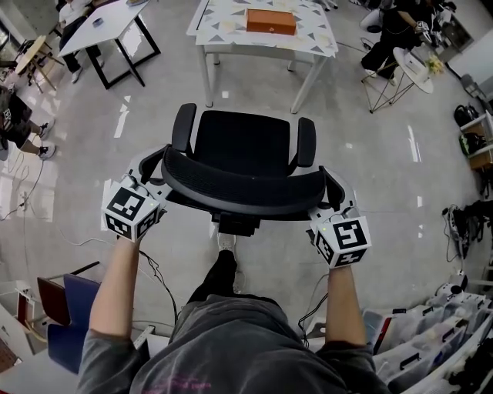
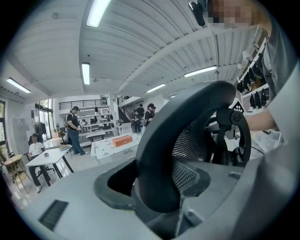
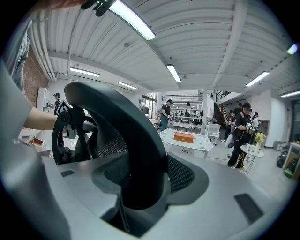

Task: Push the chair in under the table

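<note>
Backrest [image 1: 246, 191] rim is sitting between the jaws of both my grippers. My left gripper [image 1: 158, 178] is pinching its nine o'clock end and my right gripper [image 1: 333, 196] is pinching its three o'clock end, both pressing on the black frame. The chair [image 1: 243, 142] is standing at twelve o'clock from me. Its seat is facing the white table [image 1: 223, 35] and it is staying well apart from it, with floor [image 1: 254, 92] showing between them. An orange box [image 1: 270, 21] is lying on the table top.
</note>
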### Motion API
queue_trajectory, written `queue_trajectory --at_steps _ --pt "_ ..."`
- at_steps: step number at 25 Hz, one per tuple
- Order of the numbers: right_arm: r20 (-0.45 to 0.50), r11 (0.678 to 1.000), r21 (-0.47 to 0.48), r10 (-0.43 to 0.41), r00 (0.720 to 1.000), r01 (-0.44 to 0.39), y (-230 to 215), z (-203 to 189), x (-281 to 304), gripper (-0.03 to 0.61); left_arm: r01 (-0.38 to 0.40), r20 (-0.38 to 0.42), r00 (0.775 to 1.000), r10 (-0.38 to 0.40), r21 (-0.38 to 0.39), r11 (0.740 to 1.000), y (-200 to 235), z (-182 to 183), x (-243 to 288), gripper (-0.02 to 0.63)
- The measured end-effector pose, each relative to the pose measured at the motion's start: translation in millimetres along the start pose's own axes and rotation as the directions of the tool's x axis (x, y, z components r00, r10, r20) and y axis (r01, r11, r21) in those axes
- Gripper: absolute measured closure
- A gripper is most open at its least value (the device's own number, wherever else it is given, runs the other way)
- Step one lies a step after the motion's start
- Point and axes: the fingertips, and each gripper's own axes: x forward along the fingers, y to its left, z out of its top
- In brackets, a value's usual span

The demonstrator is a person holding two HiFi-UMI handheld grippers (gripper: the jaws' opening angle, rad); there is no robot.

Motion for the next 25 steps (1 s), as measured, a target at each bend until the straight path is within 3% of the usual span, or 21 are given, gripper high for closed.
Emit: queue_trajectory --at_steps 25 --pt "0.005 0.994 0.028 -0.108 0.994 0.108 -111.2 42.3 143.5 0.347 0.052 -0.017 0.999 -0.052 0.020 0.998 123.5 45.6 151.5 0.387"
